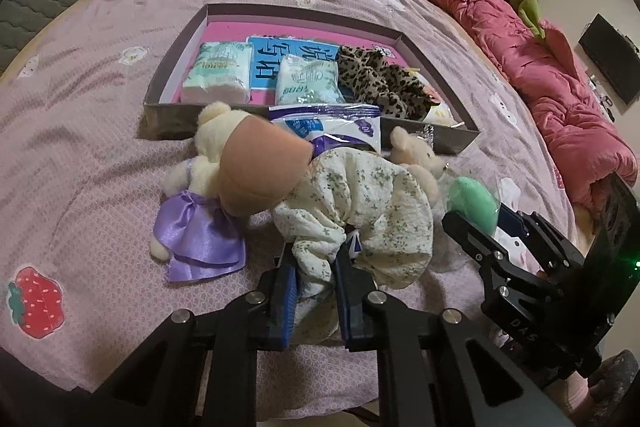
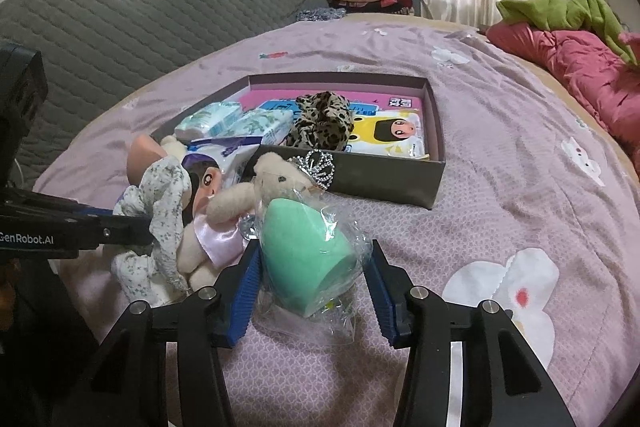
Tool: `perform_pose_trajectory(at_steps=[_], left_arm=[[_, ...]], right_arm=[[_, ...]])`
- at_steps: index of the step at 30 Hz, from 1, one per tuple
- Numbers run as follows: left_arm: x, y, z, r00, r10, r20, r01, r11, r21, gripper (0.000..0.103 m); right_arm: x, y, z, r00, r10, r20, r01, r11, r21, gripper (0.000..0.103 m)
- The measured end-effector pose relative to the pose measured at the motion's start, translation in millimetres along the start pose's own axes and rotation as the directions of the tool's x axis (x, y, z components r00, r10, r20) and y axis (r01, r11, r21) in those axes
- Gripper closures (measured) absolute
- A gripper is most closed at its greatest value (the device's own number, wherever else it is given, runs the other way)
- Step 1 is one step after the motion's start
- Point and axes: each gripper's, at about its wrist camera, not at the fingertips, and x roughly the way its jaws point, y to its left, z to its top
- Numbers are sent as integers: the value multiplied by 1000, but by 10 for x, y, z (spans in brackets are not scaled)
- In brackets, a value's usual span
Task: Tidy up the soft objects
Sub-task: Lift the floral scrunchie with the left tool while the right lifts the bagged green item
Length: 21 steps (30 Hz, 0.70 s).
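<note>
Left gripper (image 1: 316,267) jaws clamped on floral scrunchie (image 1: 360,203), near side of box (image 1: 432,143) on bed. Right gripper (image 2: 310,271) jaws half open, pinching wrapped green sponge (image 2: 304,251). Both light, squashy; wrapper slippery, grip mid-body.

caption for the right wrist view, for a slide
Right gripper closing around green sponge in clear wrap beside shallow grey box.

My left wrist camera looks steeply down along my left claw (image 1: 316,291), close over the bed (image 1: 80,147), facing the box (image 1: 168,83) and the curtains beyond. My right wrist camera sits just as near behind my right claw (image 2: 312,291), tilted less, facing the grey headboard (image 2: 140,19). Both share the box, the floral cloth (image 1: 360,211) and the green sponge (image 2: 304,255).
</note>
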Motion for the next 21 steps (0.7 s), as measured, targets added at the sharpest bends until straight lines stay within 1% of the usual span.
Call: perform_pose_trajectory(at_steps=[7, 14, 18, 21], left_arm=[[-101, -61, 5, 1000, -1, 20, 1, 1000, 16, 86], [-237, -119, 16, 999, -4, 48, 3, 1000, 28, 86], [-278, -154, 13, 999, -1, 50, -1, 999, 43, 86], [-263, -153, -25, 999, -9, 31, 8, 999, 36, 86]], right_arm=[[-49, 5, 6, 1000, 9, 13, -9, 1000, 0, 51], [-139, 12, 21, 999, 15, 44, -16, 1000, 4, 51], [-156, -3, 27, 999, 19, 49, -20, 1000, 13, 51], [-168, -25, 29, 998, 22, 51, -24, 999, 26, 51]])
